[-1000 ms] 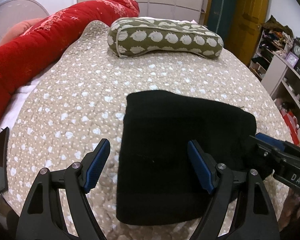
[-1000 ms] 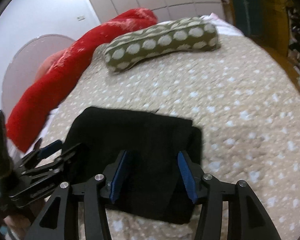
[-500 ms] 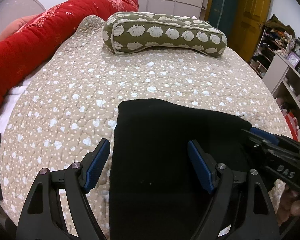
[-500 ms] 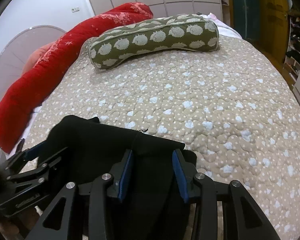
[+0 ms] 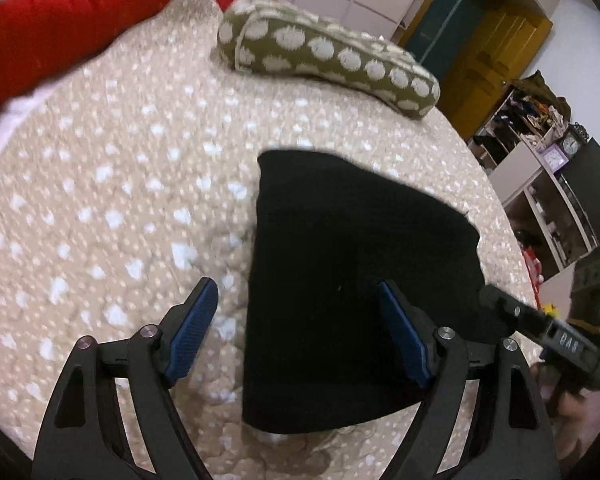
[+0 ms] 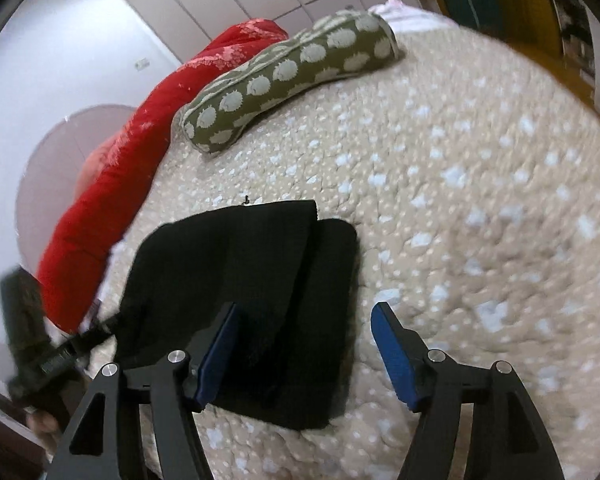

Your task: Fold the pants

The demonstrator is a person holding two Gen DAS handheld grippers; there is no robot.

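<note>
Lying folded into a compact black rectangle, the pants [image 5: 352, 280] are resting on the beige dotted quilt [image 5: 112, 184], near its front edge. The left gripper [image 5: 300, 332] is hovering over them with its tongs spread wide, holding nothing; the right gripper [image 6: 304, 344] is likewise gaping wide above their right edge. Farther back, an olive bolster pillow [image 6: 288, 76] is sitting beside a red blanket [image 6: 116, 184].
</note>
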